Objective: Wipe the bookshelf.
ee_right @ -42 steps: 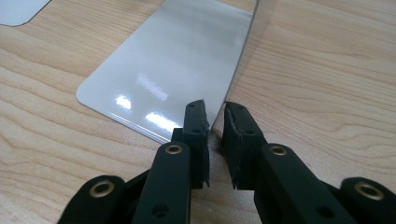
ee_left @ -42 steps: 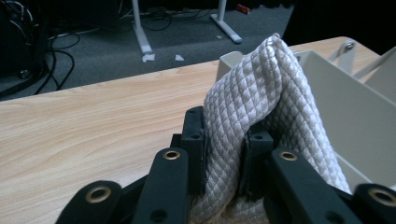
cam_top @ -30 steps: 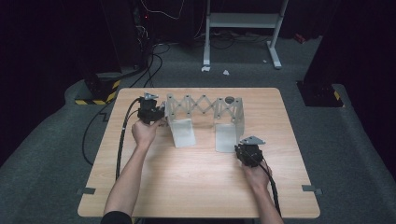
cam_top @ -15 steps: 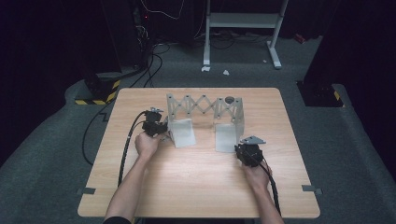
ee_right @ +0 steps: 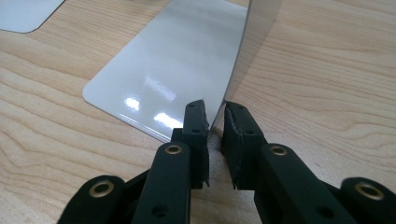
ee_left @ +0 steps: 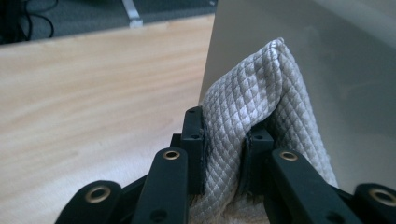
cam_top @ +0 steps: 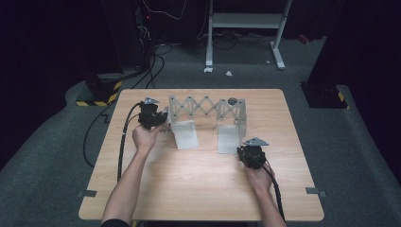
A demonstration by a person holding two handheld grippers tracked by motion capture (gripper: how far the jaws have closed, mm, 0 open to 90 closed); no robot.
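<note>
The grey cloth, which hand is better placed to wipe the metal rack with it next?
Left. The left gripper already pinches the cloth against the rack; the right gripper grips its other plate.

Overhead forward-down; two close jaw-level views

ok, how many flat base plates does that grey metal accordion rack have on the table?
2. The left base plate lies beside the left gripper, which pinches a grey quilted cloth. The right base plate lies by the right gripper.

surface: wooden table (cam_top: 198,189) | on it: folding metal rack (cam_top: 208,109) standing near the far edge
</note>
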